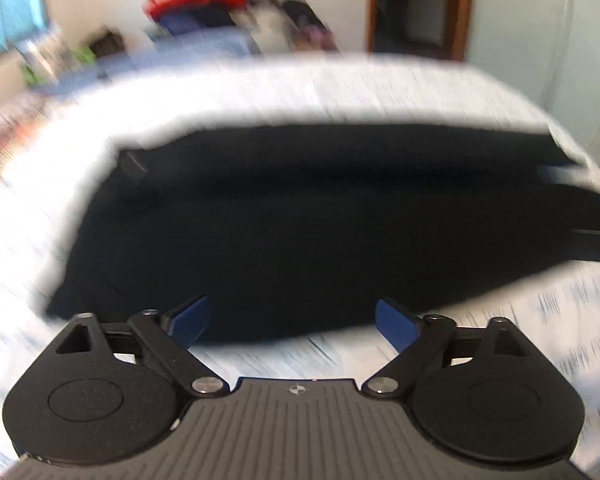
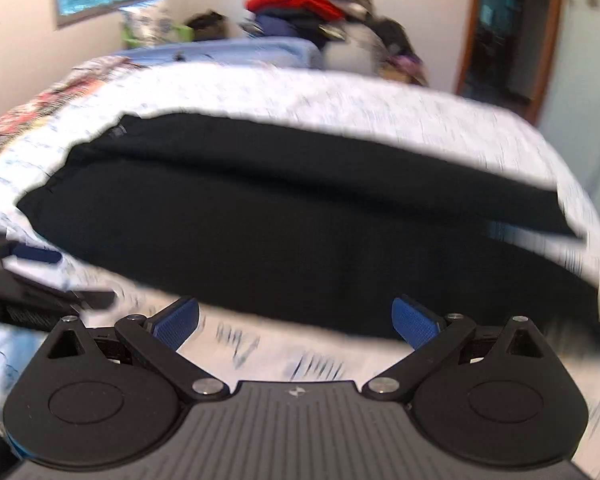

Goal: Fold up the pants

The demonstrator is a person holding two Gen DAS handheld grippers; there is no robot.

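The left gripper [image 1: 292, 322], black with blue pads, has its fingers spread wide with nothing between them. The right gripper [image 2: 296, 322] looks the same, spread wide and empty too. Just past both lie the long black cloth pants [image 1: 300, 220], flat and folded lengthwise on a bed with a white printed sheet [image 1: 340, 88]. A pile of clothes [image 2: 300, 4] sits behind the bed
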